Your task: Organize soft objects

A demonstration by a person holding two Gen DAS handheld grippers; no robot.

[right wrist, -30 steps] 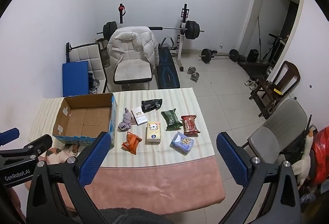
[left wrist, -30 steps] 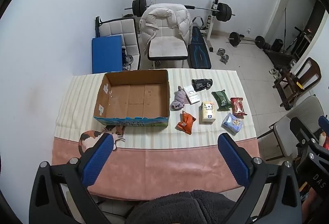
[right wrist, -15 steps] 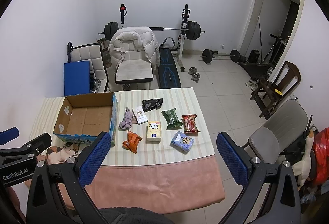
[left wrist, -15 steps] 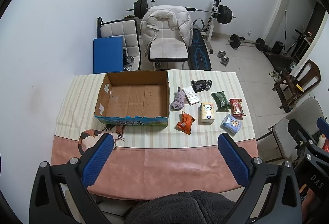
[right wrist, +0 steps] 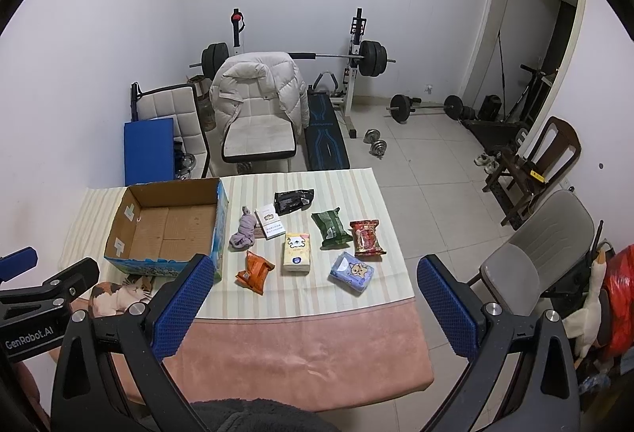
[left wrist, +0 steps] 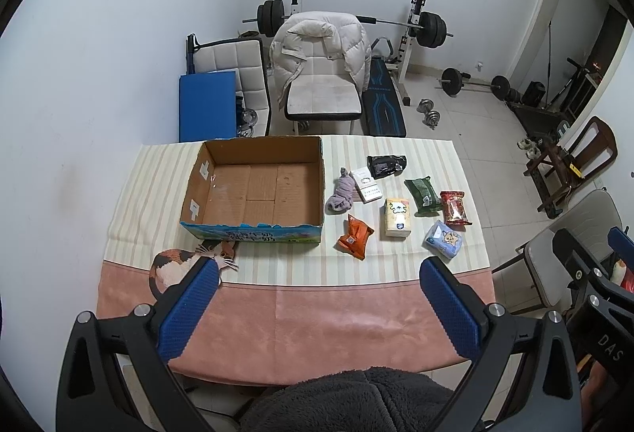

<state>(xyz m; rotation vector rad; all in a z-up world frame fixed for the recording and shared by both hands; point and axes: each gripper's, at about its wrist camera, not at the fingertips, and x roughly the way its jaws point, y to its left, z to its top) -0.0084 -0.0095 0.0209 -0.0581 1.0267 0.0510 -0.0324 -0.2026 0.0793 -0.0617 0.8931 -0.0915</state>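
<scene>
On the counter [left wrist: 325,297], beside an empty cardboard box [left wrist: 253,186], the soft things of the task are laid out in a loose cluster, none of them yet placed in the box. Taking the yellow tissue pack [left wrist: 396,217] as the centre of a clock face in the left wrist view, a crumpled purple sock [left wrist: 341,192] lies at about 10 o'clock just beside the box wall, an orange pouch [left wrist: 354,236] at 8 o'clock, a white carton [left wrist: 366,185] at 11 o'clock touching the sock, a black pouch [left wrist: 385,165] at 12 o'clock, a green tissue pack [left wrist: 422,195] at 2 o'clock, a red snack bag [left wrist: 455,207] at 3 o'clock and a blue tissue pack [left wrist: 443,244] at 4 o'clock. All are judged to be light and yielding; the foil-like bags are likely to be slippery and to crinkle, so a hold across the middle of the body is advised rather than at a sealed edge. The sock is limp and is best pinched at its bunched centre. The tissue packs are expected to compress, so a firm squeeze across the short sides is suitable. The left hand-held gripper [left wrist: 317,287] is held spread wide above the near edge of the counter, with nothing between its fingers; the right hand-held gripper [right wrist: 313,283] is likewise spread and empty, well apart from the objects.
</scene>
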